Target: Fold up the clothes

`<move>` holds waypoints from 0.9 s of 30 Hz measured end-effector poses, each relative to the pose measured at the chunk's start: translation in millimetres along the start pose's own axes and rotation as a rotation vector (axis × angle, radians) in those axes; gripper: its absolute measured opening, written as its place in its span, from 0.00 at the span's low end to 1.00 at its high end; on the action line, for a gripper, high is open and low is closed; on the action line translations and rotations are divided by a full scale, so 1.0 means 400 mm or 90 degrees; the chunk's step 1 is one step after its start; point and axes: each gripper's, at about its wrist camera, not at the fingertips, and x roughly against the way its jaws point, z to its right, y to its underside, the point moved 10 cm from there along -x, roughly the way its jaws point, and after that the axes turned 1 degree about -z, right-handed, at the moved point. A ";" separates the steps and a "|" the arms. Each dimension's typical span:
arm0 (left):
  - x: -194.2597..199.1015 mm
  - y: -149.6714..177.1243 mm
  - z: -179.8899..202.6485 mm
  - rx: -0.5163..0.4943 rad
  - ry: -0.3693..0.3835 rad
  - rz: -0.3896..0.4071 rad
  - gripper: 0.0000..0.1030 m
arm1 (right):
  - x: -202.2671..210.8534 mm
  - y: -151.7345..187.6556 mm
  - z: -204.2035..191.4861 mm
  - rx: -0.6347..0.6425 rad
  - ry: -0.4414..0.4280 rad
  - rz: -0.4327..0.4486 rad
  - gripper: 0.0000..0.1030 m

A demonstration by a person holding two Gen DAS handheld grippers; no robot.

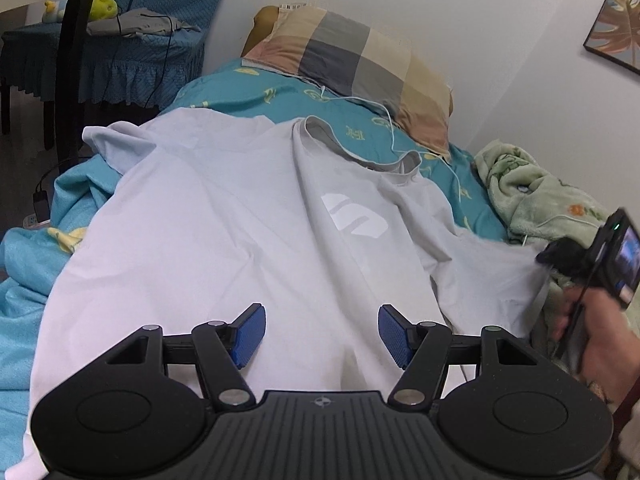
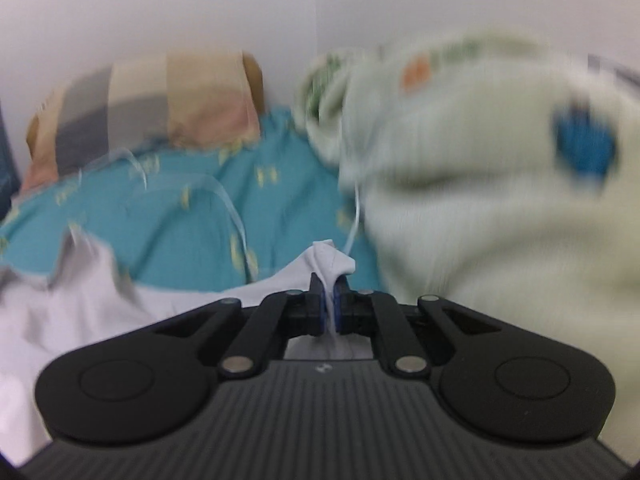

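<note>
**Right claw pinches the shirt's edge while the left hangs open above it**

A pale grey T-shirt [image 1: 240,216] lies spread front-up across a teal bedsheet [image 1: 248,92], its collar [image 1: 352,148] pointing toward a checked pillow [image 1: 352,56] at the wall. A white logo [image 1: 356,216] shows on its chest. The left gripper [image 1: 322,334] hovers over the lower part of the shirt with its blue pads [image 1: 250,334] set wide apart and nothing between them.

The right gripper [image 2: 329,308] has its fingers pressed together on a bunched fold of the shirt [image 2: 332,264]; the fabric pokes out above the pads. That view is blurred. From the left wrist view the right gripper [image 1: 560,258] sits at the shirt's right edge, held in a person's hand [image 1: 600,340].

A crumpled green fleece blanket [image 1: 532,196] lies just beside the shirt on the right, and a thin white cable [image 1: 388,120] trails over the sheet near the pillow. A framed leaf print [image 1: 616,20] hangs on the wall
</note>
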 end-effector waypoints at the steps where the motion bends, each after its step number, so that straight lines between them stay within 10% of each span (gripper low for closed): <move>1: 0.004 -0.003 0.001 0.002 0.001 0.002 0.63 | 0.010 -0.022 -0.014 0.005 -0.005 -0.001 0.07; 10: 0.046 -0.047 -0.021 0.032 -0.005 0.036 0.63 | 0.110 -0.186 -0.182 0.051 -0.064 -0.010 0.07; 19: 0.053 -0.060 -0.111 0.088 -0.022 0.042 0.63 | 0.210 -0.018 -0.636 0.147 -0.215 -0.057 0.08; 24: 0.039 -0.052 -0.149 0.116 -0.018 0.034 0.63 | 0.214 0.069 -0.702 0.170 -0.296 -0.098 0.10; 27: 0.021 -0.046 -0.157 0.129 -0.009 0.024 0.63 | 0.218 0.117 -0.729 0.178 -0.349 -0.125 0.37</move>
